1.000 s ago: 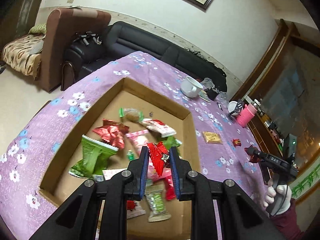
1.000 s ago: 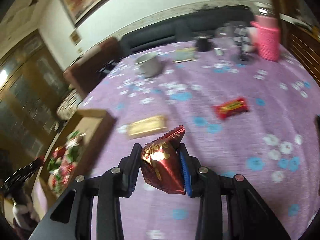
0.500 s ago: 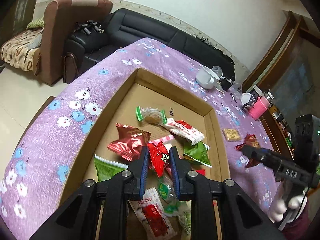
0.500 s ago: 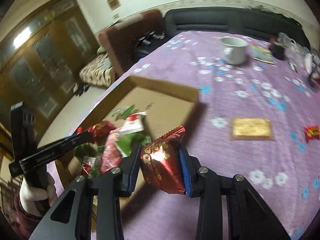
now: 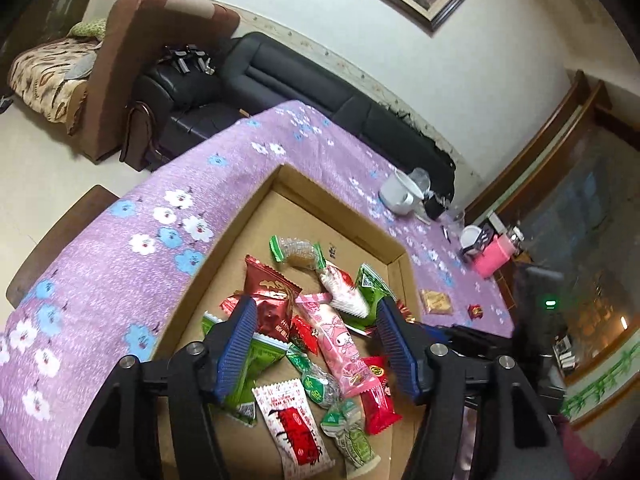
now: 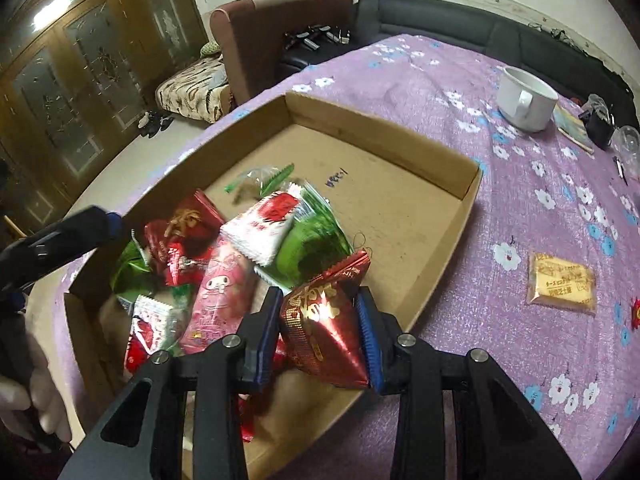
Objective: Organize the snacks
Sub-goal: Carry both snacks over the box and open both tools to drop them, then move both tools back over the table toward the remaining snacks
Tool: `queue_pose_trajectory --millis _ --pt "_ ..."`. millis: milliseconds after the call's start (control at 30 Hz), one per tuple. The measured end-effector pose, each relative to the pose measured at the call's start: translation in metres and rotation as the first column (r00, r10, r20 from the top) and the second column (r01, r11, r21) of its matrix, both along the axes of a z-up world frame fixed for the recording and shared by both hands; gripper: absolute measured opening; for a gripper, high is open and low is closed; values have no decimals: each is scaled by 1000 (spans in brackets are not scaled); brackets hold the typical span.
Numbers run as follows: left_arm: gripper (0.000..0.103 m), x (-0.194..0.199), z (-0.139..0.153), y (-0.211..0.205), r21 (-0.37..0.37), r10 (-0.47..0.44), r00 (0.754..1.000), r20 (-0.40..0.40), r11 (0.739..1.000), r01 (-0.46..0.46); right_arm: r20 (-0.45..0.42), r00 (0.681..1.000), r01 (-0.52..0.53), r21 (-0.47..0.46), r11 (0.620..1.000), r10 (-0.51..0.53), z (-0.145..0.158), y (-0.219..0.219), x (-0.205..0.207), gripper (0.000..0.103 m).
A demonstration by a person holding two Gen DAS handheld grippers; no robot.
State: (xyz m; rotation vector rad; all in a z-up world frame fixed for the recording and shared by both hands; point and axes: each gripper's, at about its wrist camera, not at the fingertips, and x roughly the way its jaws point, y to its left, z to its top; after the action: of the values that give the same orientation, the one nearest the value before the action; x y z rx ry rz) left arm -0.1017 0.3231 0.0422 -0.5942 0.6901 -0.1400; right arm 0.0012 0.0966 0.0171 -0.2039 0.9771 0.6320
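Note:
A shallow cardboard box point(image 5: 256, 200) point(image 6: 468, 216) on the purple flowered table holds several wrapped snacks. My left gripper point(image 5: 316, 344) is open and empty above the pile, over a pink snack point(image 5: 340, 348). My right gripper point(image 6: 318, 328) is shut on a shiny red snack packet point(image 6: 324, 312) and holds it above the box's near right edge. A yellow cracker packet point(image 6: 562, 288) point(image 5: 436, 302) and a small red candy point(image 5: 476, 311) lie on the table outside the box.
A white mug point(image 6: 524, 98) point(image 5: 398, 198), a pink container point(image 5: 494, 260), a booklet point(image 6: 572, 128) and small dark items stand at the table's far end. A black sofa point(image 5: 304, 88) and brown armchair point(image 5: 132, 64) are behind the table.
My left gripper has opened and let go of the red snack it held, now in the box. My right gripper has carried the red packet from the table to above the box.

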Motion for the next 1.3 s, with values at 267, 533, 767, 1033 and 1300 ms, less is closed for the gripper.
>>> queue_pose_trajectory --millis 267,533,767,1033,1300 --pt "73 -12 5 -6 8 15 1000 0 1000 -15 35 999 1 94 996 -5 23 -18 -8 47" --pt "77 -18 13 -33 44 -14 1000 -17 999 14 46 993 96 175 980 -106 38 -82 -22 53" --pt "80 -19 26 -81 94 -111 994 -14 989 111 15 969 235 232 944 -245 36 -168 -28 53" --pt "84 -2 28 -173 165 -296 953 -63 939 303 16 923 366 277 888 -386 35 -259 -37 53" --pt "84 25 -8 -267 205 -442 876 -192 855 476 6 867 473 307 826 -499 31 -335 -50 54"
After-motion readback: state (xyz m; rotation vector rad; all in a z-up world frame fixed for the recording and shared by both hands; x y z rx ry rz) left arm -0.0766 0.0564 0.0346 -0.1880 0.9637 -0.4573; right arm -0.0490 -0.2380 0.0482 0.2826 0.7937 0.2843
